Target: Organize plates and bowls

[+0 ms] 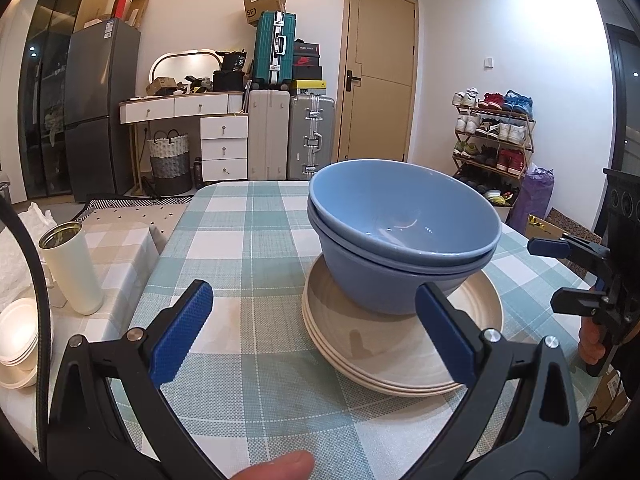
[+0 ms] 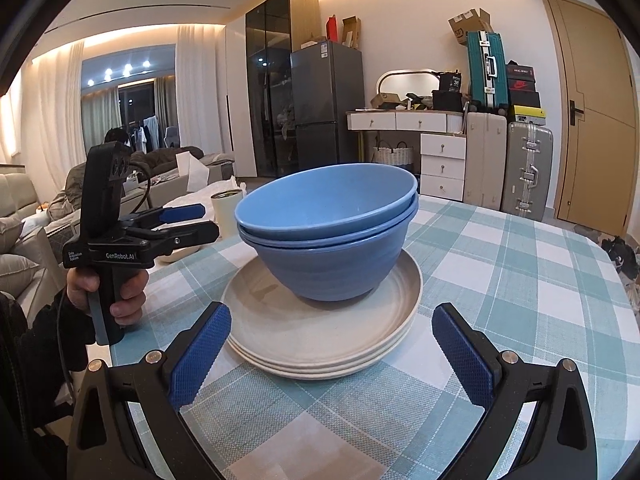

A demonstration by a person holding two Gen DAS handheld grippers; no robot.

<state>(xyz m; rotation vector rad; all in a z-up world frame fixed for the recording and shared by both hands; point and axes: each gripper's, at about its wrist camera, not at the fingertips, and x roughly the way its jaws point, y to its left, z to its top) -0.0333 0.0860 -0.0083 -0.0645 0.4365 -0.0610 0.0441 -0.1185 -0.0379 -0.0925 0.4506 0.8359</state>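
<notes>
Left tool fills the lower frame of its own view, fingers spread wide, holding nothing. Right tool likewise gapes empty. A hand at left grips the left tool's handle.

Two nested blue bowls sit on a stack of cream plates on the bench, which wears a teal checked cloth. The left tongs hang spread wide and empty just before the plates. The right tongs show at the right edge, parted.
</notes>
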